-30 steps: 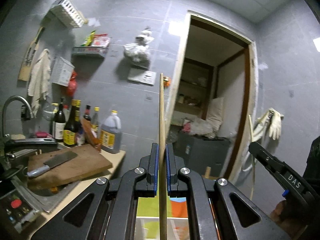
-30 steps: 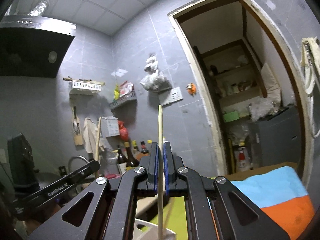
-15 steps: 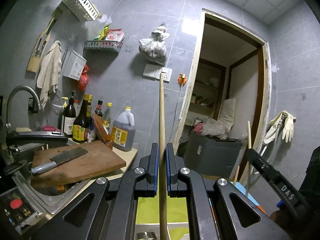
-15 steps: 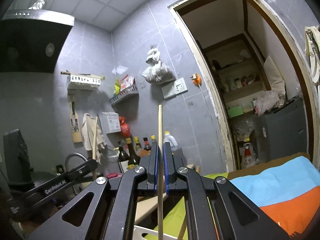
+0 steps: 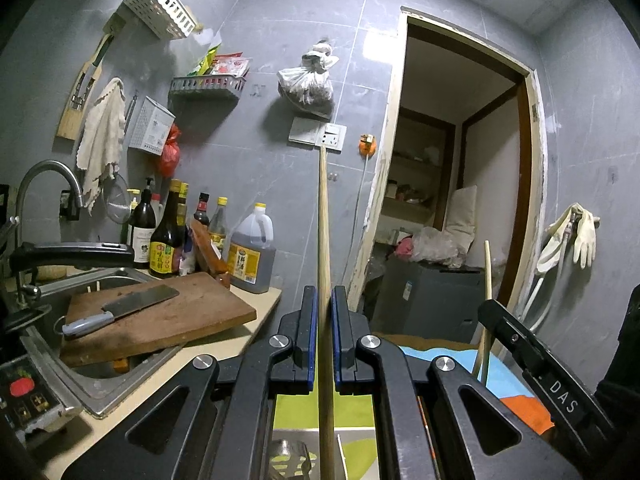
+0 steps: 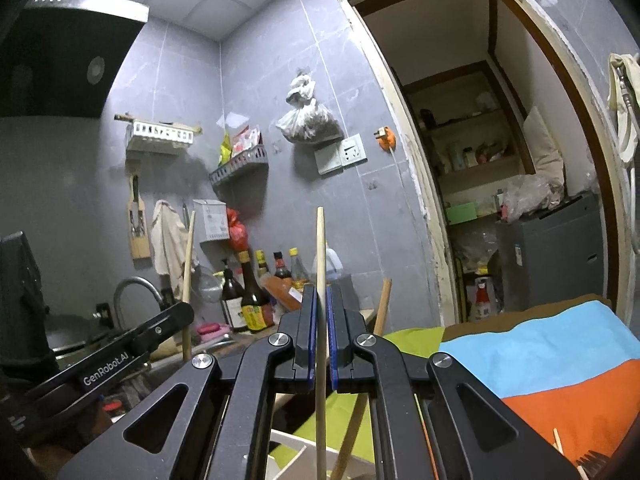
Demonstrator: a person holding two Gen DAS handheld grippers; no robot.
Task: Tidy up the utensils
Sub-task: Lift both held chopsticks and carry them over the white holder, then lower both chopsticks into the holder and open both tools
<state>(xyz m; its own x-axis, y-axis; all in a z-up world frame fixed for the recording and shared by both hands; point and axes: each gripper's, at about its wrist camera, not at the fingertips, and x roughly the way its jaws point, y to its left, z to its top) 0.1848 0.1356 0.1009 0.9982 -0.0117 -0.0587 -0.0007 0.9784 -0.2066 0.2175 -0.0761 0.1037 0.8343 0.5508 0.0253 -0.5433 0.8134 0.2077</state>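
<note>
Left tongs (image 5: 324,336): clenching a long wooden stick (image 5: 323,220) between their two blue-lined pads, pointing level toward the grey tiled wall.
Left stick: standing upright in the grip, running up past the tips to just below the wall socket (image 5: 331,137) and down out of the bottom of the picture; a shiny metal utensil (image 5: 290,458) is lying just left of its lower part, in what looks like a tray; which compartment cannot be told.
Right tongs (image 6: 320,332): clamping a second, paler wooden stick (image 6: 320,248) between their blue pads, also pointing level.
Right stick: standing upright, its top rising well above the tips in front of the bottles (image 6: 256,296), its lower part passing down beside a white tray edge (image 6: 288,450).
Loose sticks: another wooden stick (image 6: 382,306) is leaning just right of the right tongs, apart from the pads; its lower end is hiding behind the tong frame.
Each tongs seen from the other: the right tongs (image 5: 486,308) are showing at the right edge of the left view with their stick (image 5: 486,276) sticking up; the left tongs (image 6: 186,312) are showing at the left of the right view, likewise carrying theirs (image 6: 188,256).
Desk (image 5: 256,300): carrying a wooden cutting board (image 5: 192,320) with a cleaver (image 5: 132,302) lying on it, the board partly overhanging the sink (image 5: 100,384).
Cloth (image 6: 552,360): a blue, orange and green cloth is lying below and right of the right tongs.
</note>
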